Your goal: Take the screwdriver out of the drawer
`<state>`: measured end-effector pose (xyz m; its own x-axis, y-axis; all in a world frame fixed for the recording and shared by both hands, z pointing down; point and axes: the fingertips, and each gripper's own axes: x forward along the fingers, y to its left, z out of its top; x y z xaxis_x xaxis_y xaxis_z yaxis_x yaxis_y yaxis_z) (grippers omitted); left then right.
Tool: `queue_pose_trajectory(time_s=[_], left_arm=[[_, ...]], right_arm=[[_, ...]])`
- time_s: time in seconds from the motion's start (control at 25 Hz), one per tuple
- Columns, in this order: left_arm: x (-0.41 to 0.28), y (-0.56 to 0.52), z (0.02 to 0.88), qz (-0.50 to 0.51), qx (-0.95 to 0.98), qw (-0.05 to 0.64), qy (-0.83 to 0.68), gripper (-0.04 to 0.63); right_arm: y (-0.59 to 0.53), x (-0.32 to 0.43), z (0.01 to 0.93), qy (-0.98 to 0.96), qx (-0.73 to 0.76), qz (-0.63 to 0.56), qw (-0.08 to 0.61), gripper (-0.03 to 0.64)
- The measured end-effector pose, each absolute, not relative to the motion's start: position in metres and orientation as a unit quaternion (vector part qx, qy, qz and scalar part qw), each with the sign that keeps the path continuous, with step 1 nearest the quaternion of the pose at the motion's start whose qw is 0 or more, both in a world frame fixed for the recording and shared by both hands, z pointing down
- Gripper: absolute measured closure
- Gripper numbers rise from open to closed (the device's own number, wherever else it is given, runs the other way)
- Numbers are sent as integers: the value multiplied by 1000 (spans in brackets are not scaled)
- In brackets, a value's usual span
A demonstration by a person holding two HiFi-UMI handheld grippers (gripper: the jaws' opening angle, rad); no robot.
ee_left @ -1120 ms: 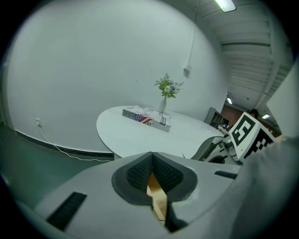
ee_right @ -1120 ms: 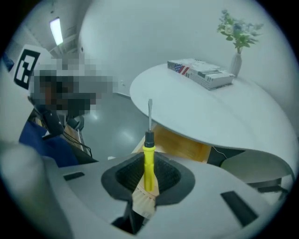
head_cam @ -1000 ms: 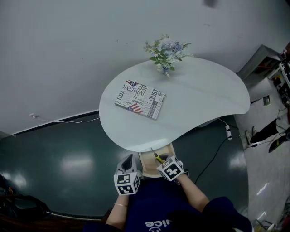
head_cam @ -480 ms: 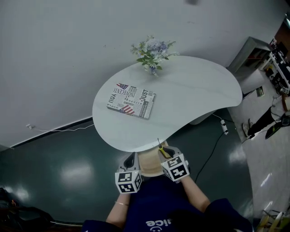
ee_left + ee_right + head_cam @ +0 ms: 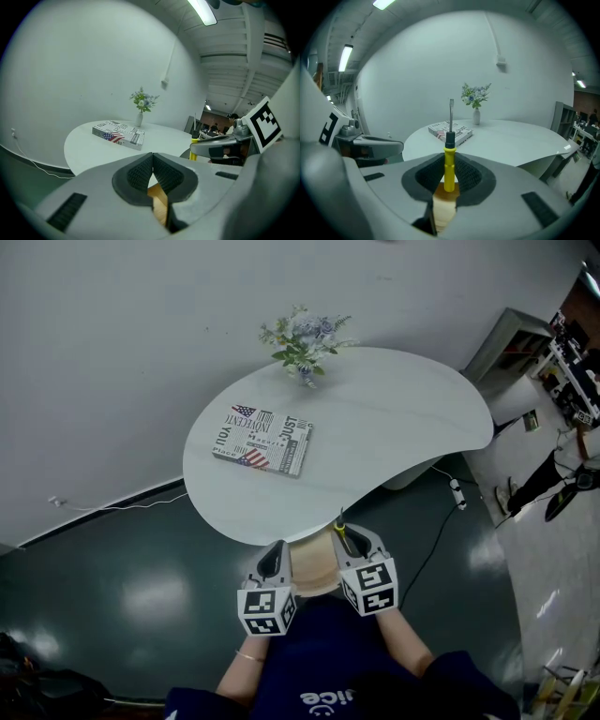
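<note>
The screwdriver [image 5: 449,161] has a yellow handle, a black collar and a thin metal shaft that points up and away toward the table. My right gripper [image 5: 449,176] is shut on the handle. In the head view the screwdriver [image 5: 341,528] sticks out of my right gripper [image 5: 349,538], just above the right side of the open wooden drawer [image 5: 314,568] at the table's near edge. My left gripper [image 5: 273,562] hangs at the drawer's left side. Its pads [image 5: 140,172] meet with nothing between them, and the drawer's wood [image 5: 160,207] shows below them.
The white rounded table [image 5: 394,427] carries a printed book [image 5: 262,441] and a small vase of flowers [image 5: 305,345] at the back. Dark glossy floor [image 5: 141,587] lies around it, with a cable [image 5: 441,540] to the right. The white wall stands behind.
Both grippers have risen from the drawer toward the table's edge. The right one has tipped upward, so the screwdriver in it now points over the tabletop.
</note>
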<state>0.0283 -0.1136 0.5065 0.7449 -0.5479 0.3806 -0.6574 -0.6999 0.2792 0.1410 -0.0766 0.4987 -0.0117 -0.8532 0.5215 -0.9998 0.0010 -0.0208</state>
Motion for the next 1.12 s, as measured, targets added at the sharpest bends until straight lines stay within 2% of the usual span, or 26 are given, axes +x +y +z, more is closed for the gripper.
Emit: queue_pose_trajectory(time_s=[1.12], left_arm=[[20, -116, 507, 151, 915, 172, -333, 591]], right_arm=[[-75, 116, 502, -693, 672, 175, 191, 548]])
